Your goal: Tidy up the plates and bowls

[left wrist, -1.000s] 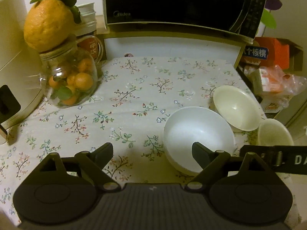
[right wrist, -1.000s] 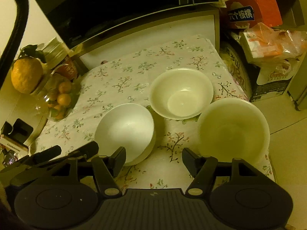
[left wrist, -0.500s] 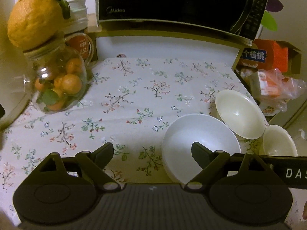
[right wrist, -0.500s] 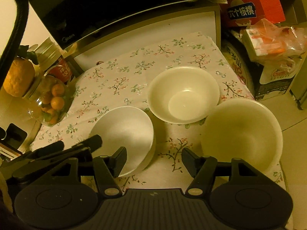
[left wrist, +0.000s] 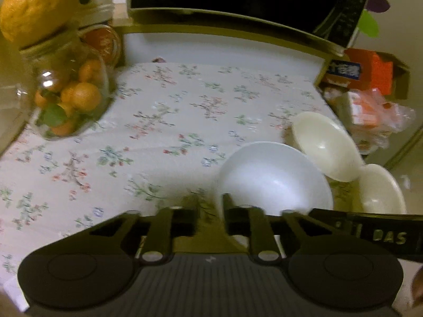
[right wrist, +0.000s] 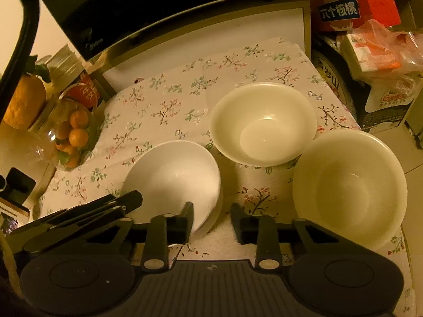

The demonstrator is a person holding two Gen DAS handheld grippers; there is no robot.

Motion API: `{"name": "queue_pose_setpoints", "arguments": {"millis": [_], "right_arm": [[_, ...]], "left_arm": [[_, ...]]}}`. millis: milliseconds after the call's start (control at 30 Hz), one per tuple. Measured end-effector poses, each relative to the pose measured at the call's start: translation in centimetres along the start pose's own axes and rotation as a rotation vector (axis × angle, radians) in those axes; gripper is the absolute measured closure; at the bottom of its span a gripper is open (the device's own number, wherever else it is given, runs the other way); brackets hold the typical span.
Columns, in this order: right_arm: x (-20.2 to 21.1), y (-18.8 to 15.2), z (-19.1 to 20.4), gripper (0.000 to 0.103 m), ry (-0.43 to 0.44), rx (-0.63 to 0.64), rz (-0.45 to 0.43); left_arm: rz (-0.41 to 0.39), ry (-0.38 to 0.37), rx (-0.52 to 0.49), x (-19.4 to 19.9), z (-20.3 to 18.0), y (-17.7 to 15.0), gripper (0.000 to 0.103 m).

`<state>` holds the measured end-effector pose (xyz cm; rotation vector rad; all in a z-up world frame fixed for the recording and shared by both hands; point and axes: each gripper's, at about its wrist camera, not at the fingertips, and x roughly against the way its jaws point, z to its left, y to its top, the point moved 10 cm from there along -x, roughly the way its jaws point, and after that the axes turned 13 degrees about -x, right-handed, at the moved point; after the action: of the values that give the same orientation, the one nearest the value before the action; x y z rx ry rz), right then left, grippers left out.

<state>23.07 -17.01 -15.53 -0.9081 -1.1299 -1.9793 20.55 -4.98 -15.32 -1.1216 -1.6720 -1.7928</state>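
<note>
Over on the left the jar (left wrist: 66, 100) of oranges stands on the cloth (left wrist: 158, 132), closer to the left wrist camera's edge than half a second ago, so that hand has moved in and to the right. The left claw (left wrist: 210, 206), which was spread wide a moment back, has now drawn in to a narrow gap, and the near left rim of the white bowl (left wrist: 275, 179) sits right in that gap; it looks pinched, though the view is blurred there. From the right wrist view the same claw's black tip meets the bowl's left edge, and the white bowl (right wrist: 171, 174) has a smeared right edge, with a second rim showing under it. The right claw (right wrist: 211, 211) has also narrowed since the earlier frame but is still partly open and has hold of nothing; it hangs over the cloth between the white bowl and the right bowl (right wrist: 349, 185), its left finger overlapping the white bowl's near rim in the picture. The middle bowl (right wrist: 264, 124) sits further back, just beside both others, unmoved. The right bowl is at the table's right edge, partly overhanging it.
</note>
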Motion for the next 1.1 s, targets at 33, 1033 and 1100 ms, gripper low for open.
{"name": "queue_pose_setpoints", "arguments": {"millis": [33, 1033, 1100], "right_arm": [[0.1, -0.1, 0.2, 0.092, 0.003, 0.001, 0.005], [6.4, -9.1, -1.7, 0.087, 0.061, 0.22, 0.222], [6.3, -9.5, -1.7, 0.087, 0.063, 0.229, 0.234]], "left_arm": [[0.006, 0.006, -0.001, 0.2, -0.1, 0.0, 0.097], [0.146, 0.01, -0.028, 7.8, -4.0, -8.2, 0.097], [0.151, 0.013, -0.029, 7.7, -3.9, -8.4, 0.097]]}}
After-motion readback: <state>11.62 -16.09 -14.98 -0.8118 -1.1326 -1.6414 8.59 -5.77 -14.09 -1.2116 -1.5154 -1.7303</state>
